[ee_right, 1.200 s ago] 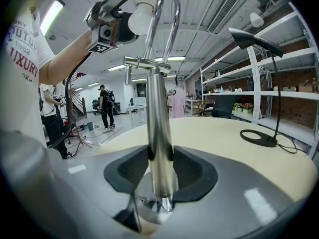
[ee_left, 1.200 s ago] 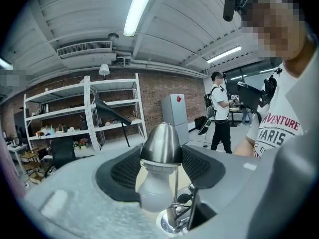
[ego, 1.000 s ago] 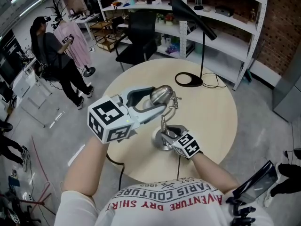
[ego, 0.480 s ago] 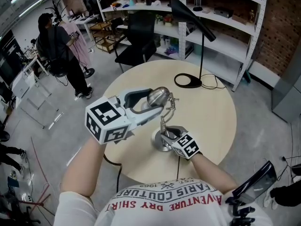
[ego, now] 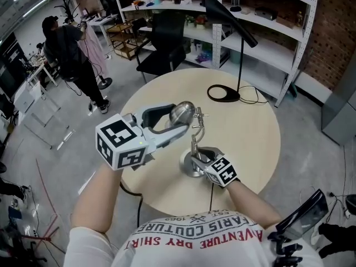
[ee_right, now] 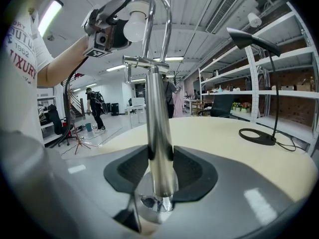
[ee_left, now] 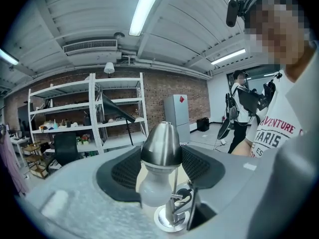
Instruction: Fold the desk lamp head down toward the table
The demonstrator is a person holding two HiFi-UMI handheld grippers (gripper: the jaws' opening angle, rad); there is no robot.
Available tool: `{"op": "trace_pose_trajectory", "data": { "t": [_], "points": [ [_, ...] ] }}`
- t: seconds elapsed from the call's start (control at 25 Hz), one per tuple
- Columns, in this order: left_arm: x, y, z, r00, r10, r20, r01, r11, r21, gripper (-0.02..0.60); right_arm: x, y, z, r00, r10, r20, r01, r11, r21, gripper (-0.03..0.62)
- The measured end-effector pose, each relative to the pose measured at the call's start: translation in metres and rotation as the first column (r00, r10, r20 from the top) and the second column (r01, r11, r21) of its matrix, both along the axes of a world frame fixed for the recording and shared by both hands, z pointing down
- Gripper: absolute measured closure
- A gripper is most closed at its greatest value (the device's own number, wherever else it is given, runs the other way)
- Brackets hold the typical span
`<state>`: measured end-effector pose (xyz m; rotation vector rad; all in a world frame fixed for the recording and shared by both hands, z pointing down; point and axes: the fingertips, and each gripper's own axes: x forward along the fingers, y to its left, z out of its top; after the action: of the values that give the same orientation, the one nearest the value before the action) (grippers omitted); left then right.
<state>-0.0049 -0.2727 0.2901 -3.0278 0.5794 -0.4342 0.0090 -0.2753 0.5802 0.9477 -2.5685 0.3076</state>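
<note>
A small chrome desk lamp stands on the round beige table (ego: 250, 138). My left gripper (ego: 181, 119) is shut on the lamp head (ego: 182, 112), its pads pressing both sides of the chrome shade (ee_left: 161, 146) above the white bulb (ee_left: 152, 193). My right gripper (ego: 201, 159) is shut on the upright stem (ee_right: 158, 128) just above the round base (ego: 191, 167). In the right gripper view the head and bulb (ee_right: 135, 25) sit high above the stem, with the left gripper (ee_right: 105, 30) around them.
A tall black lamp (ego: 229, 20) with a ring base (ego: 223, 94) and cable stands at the table's far side. Metal shelving (ego: 267, 43) and a black chair (ego: 167, 43) lie behind. A person (ego: 69, 54) stands at the far left.
My left gripper has shifted slightly left with the lamp head in it. The right gripper stays still on the stem. The person in the background has stepped around.
</note>
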Motion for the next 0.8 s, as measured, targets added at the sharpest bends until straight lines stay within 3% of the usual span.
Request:
{"op": "trace_pose_trajectory", "data": {
  "t": [0.8],
  "points": [
    [-0.038,-0.001,0.013,0.997,-0.043,-0.061,0.039,0.997,-0.068,0.331,0.002,0.000,0.003,1.000,0.004,0.008,-0.004,1.000,-0.006,0.444]
  ]
}}
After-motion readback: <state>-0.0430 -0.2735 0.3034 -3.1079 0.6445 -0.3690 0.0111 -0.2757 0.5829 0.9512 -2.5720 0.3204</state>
